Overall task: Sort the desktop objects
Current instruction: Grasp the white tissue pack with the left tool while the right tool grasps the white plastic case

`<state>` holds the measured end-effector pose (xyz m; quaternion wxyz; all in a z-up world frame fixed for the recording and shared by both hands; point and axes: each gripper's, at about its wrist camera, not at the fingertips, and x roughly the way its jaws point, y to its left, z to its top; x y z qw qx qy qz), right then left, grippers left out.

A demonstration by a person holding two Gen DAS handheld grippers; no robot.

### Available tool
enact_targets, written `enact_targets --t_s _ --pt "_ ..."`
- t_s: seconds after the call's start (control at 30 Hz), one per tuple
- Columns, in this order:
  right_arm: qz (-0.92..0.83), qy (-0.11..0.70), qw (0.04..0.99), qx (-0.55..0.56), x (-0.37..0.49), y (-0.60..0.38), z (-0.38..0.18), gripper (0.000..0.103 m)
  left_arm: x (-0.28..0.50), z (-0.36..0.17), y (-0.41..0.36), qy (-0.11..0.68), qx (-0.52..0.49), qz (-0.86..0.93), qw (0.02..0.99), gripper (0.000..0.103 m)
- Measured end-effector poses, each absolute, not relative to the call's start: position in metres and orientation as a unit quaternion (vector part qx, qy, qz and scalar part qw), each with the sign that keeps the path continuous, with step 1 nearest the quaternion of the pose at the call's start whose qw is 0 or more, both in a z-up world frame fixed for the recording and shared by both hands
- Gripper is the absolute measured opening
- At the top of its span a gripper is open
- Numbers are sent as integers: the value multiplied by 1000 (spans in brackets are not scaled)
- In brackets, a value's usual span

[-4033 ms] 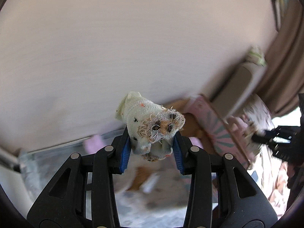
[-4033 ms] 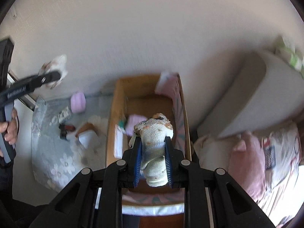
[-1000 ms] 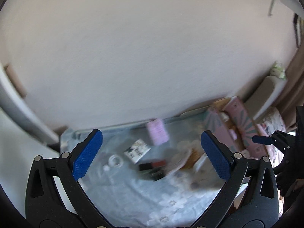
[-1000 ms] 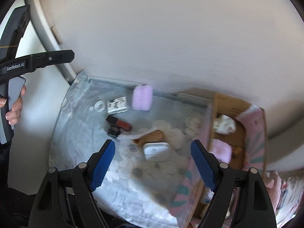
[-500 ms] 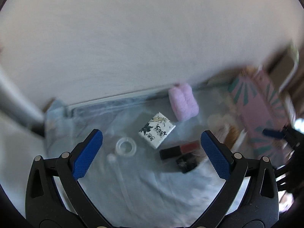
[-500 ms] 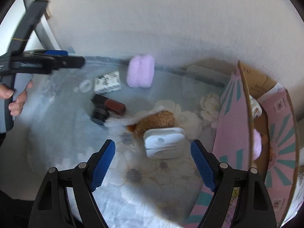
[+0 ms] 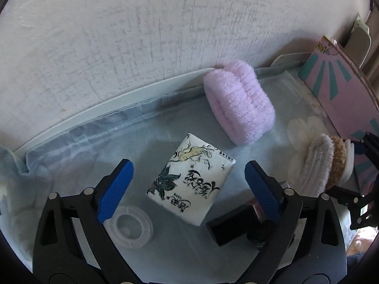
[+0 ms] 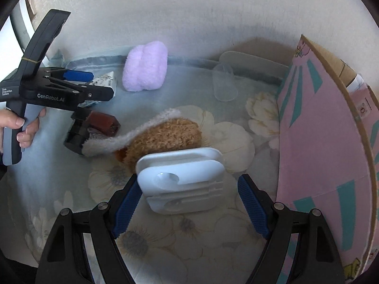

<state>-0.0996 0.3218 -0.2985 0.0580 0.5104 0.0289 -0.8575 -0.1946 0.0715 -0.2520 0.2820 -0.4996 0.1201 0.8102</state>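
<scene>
My left gripper points down at a white printed packet lying on the pale blue cloth. The packet lies between the closing jaws, and the blue pads stand clear of it. My right gripper is open around a white plastic device; its left pad is close to the device's edge, its right pad well off. A brown and white fuzzy piece lies just behind the device.
A pink fluffy roll rests by the wall. A black and dark red item, a clear ring lid and a clear cup lie about. The pink cardboard box stands at the right. A hand holds the left gripper's handle.
Both grippers have sunk toward the table and the objects loom larger. The left jaws have narrowed around the packet. The cloth bundles held four seconds ago are gone from both.
</scene>
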Motion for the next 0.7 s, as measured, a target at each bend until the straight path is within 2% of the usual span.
enact_targets --t_s 0.1,0.13,0.17,0.2,0.23,0.27,0.5,0.7 --pt "-861 37 63 503 -98 319 -299 78 -195 -256 72 127 -501 808 283 83" --pt "-864 43 65 498 -97 317 -298 73 -193 -256 72 130 -497 809 284 81" --pt "-865 47 67 494 -96 316 -297 68 -192 -256 72 131 -495 810 287 73" --pt "-866 50 70 493 -96 315 -296 59 -191 -255 72 135 -490 812 288 68" --pt "-864 53 74 495 -97 314 -297 57 -191 -254 73 140 -485 814 287 54" --pt "-864 59 74 494 -97 312 -297 57 -191 -253 73 144 -483 815 286 47" --pt "-869 69 70 485 -92 310 -287 57 -190 -247 76 143 -491 811 284 46" --pt "-870 69 64 483 -85 312 -267 57 -182 -219 76 128 -490 816 279 46"
